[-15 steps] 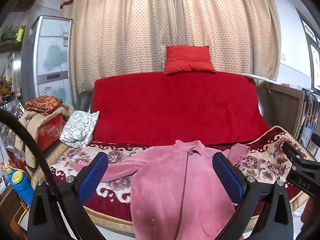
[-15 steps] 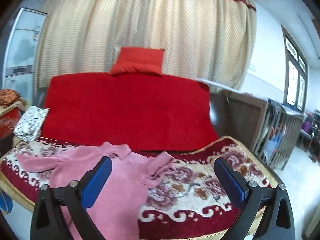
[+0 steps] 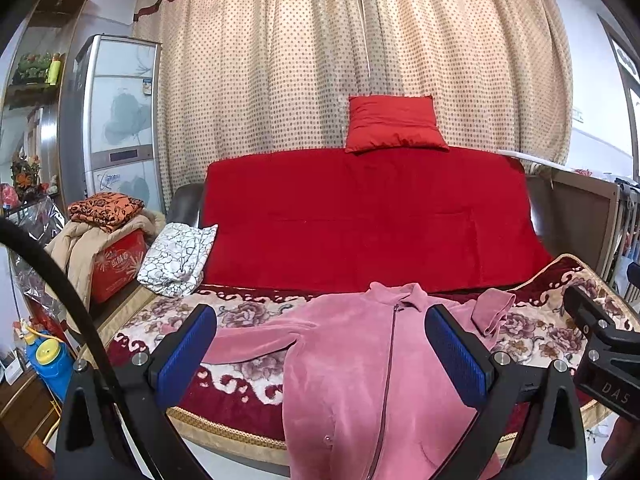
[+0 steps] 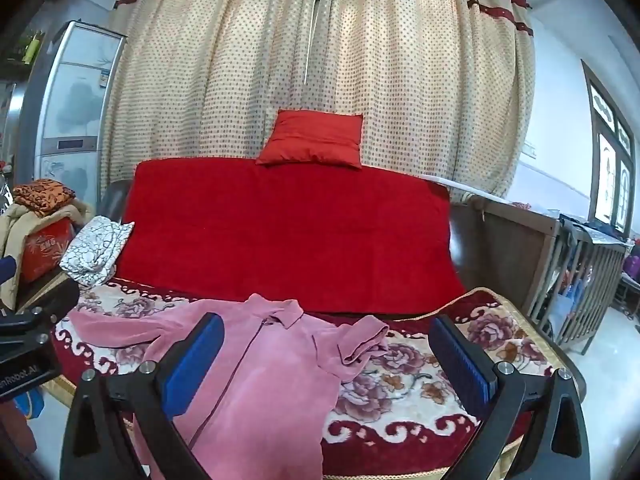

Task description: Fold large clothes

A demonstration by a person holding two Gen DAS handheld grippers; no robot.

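Pink zip-front jacket (image 3: 360, 380) spread front-up on floral blanket (image 3: 248, 316) over red-draped sofa (image 3: 360, 216), hem hanging past front edge, right sleeve apparently bunched, left gripper (image 3: 320, 352) jaws wide apart, empty, right gripper (image 4: 326, 356) likewise agape, red cushion (image 3: 394, 126) atop backrest
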